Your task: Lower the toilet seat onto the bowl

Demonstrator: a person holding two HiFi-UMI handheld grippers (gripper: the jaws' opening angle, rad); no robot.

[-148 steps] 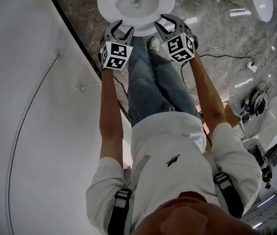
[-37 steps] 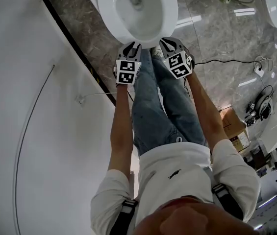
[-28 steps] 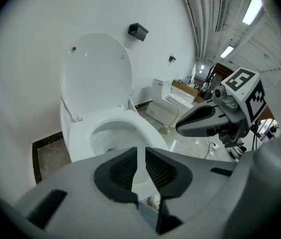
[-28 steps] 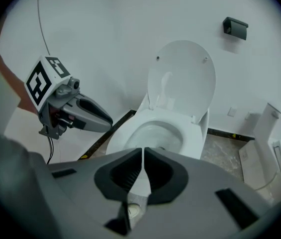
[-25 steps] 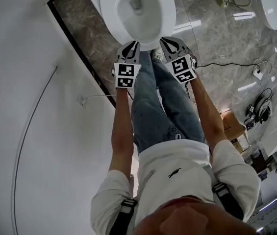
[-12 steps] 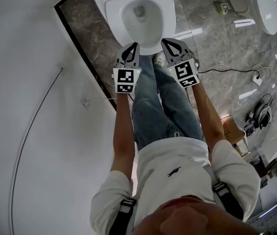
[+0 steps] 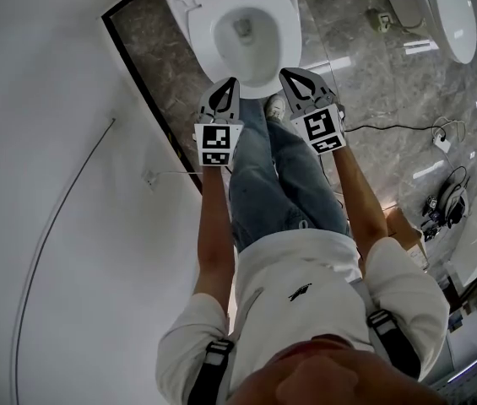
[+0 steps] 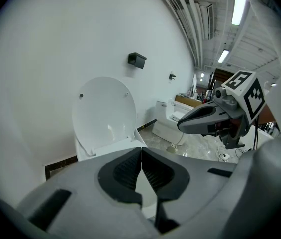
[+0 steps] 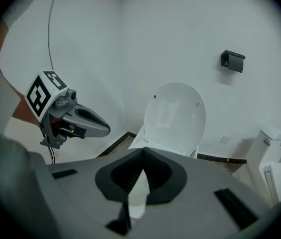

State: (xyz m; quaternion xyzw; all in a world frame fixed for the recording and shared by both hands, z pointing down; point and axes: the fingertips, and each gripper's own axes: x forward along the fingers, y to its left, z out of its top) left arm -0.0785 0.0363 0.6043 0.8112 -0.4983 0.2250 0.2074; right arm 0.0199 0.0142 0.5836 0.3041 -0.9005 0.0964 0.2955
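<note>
The white toilet point(image 7: 242, 25) stands at the top of the head view. Its seat ring point(image 7: 282, 15) lies flat round the bowl opening. The lid point(image 8: 105, 108) stands upright against the wall and is also in the right gripper view as the lid point(image 9: 176, 114). My left gripper point(image 7: 226, 85) and right gripper point(image 7: 292, 76) hang side by side just in front of the bowl's front edge, touching nothing. Both are shut with nothing between the jaws. Each also shows in the other's view: the right gripper point(image 8: 180, 126) and the left gripper point(image 9: 108, 130).
A white wall point(image 7: 52, 184) with a dark skirting strip point(image 7: 149, 91) runs along the left. The person's legs point(image 7: 263, 184) stand right before the bowl. Another toilet point(image 7: 449, 11) is at the upper right, with cables point(image 7: 390, 127) on the marble floor. A black wall fixture point(image 8: 137, 59) sits above the lid.
Both grippers stood open at the bowl's front rim several seconds ago; they are shut. Over the last second both have risen a little in front of the toilet, still side by side.
</note>
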